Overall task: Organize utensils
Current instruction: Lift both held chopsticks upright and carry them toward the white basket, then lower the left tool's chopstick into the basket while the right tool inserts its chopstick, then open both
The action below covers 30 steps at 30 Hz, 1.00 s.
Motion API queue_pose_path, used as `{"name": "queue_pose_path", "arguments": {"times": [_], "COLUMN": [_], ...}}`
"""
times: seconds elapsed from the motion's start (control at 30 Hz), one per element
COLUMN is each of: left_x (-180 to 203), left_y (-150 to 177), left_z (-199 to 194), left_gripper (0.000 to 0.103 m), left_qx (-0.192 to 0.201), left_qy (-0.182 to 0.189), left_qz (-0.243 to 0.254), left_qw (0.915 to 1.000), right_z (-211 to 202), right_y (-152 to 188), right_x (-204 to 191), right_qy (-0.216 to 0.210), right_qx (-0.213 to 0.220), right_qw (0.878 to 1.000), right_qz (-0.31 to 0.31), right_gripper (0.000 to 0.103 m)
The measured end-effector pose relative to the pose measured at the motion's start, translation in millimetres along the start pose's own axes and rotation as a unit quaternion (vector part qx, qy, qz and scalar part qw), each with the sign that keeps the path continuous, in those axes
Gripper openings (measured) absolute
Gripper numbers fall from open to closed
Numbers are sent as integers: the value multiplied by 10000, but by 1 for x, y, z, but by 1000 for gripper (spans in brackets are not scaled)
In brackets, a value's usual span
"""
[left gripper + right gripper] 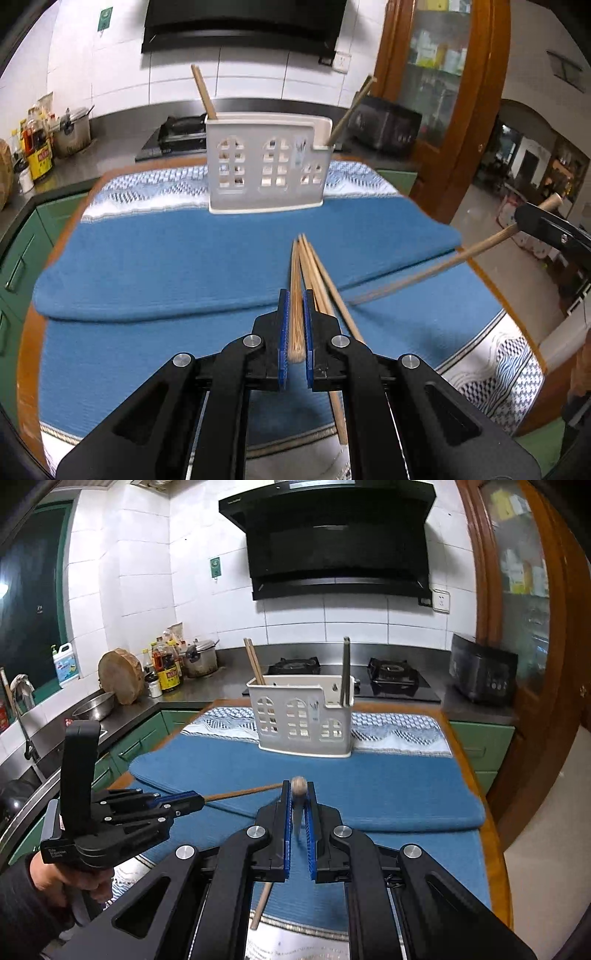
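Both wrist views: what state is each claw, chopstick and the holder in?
Left claw: shut on a chopstick.
Right claw: shut on a chopstick.
Loose chopsticks: lying on the blue cloth.
White holder: upright, a chopstick leaning at each end.

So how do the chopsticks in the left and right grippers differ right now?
The left gripper clamps its chopstick lengthwise, tip pointing ahead toward the holder. The right gripper holds its chopstick crosswise, slanting down to the blue cloth. The left one lies beside loose chopsticks; the right one is alone. Both are plain wood, clamped between shut jaws.
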<state>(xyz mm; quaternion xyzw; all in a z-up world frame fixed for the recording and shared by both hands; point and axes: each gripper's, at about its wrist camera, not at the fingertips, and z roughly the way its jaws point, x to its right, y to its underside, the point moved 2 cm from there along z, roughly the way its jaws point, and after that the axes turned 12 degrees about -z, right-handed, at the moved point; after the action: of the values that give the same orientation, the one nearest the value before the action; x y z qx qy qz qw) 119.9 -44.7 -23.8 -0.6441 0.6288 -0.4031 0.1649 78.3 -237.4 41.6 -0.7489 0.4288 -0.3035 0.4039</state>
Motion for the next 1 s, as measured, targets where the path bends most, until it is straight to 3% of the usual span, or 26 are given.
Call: {"name": "queue_pose_path", "arguments": {"times": [0.3,0.6,0.87,1.0], "left_x": [-1,-1,-4,-4], "left_y": [-31,-87,-122,-141], "left_z": [-6,-11,-8,-14], "left_gripper": [6,5,5,5], "left_qx": [186,418,510,644], "left_qy": [160,220,222,274], "left_qz": [104,306,339,315], "left_qw": [9996,9984,9979,9971], "right_z": [15,32,52,76], "right_y": [-44,-117,-183,-199], "right_x": [10,25,49,62], "right_qy": [-200,-257,103,317], "right_qx": [-23,139,427,373], "right_qw": [9995,9982,9976,9976], "right_qz": [-239,-529,-539,-482], "right_gripper": [7,7,7,7]}}
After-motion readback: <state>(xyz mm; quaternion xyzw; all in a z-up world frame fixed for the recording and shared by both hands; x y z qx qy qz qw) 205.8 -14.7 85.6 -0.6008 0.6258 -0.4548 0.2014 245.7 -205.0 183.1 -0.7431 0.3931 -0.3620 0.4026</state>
